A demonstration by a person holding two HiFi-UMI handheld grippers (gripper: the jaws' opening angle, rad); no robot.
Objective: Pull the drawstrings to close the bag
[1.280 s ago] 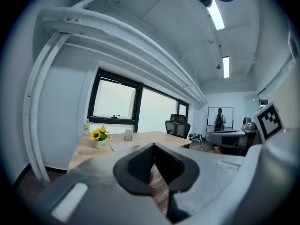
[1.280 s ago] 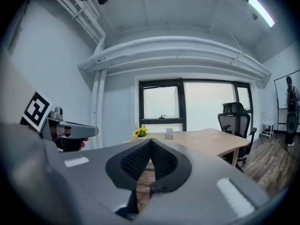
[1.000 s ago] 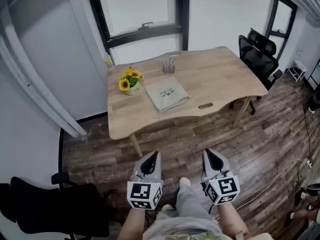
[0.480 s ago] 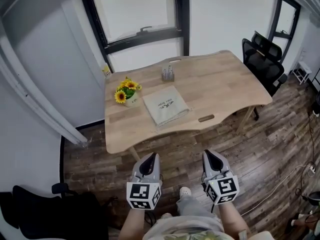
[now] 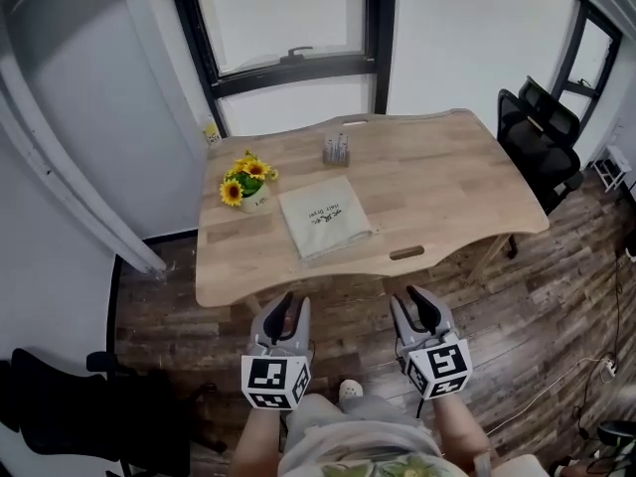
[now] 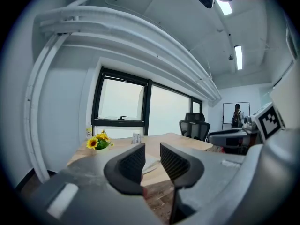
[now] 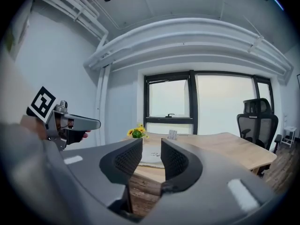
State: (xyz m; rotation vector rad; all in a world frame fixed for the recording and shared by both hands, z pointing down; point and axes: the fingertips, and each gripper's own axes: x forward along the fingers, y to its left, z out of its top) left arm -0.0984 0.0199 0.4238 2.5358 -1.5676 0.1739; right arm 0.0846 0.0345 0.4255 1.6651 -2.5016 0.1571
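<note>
Wooden table nearer than before, bag lying flat, left gripper and right gripper opening, empty.

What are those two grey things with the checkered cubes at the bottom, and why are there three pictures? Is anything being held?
Those are grippers, tools with two jaws that pinch. A person holds one in each hand: the left gripper and the right gripper. The patterned cubes are part of them. The picture from above comes from a camera on the person's head, looking down. The other two come from small cameras riding on each gripper, looking along its jaws. On the wooden table lie a flat beige cloth bag, a pot of sunflowers and a small clear holder. Nothing is held: both grippers' jaws are opening with only air between them. The person stands back from the table, so the bag is not touched yet.
</note>
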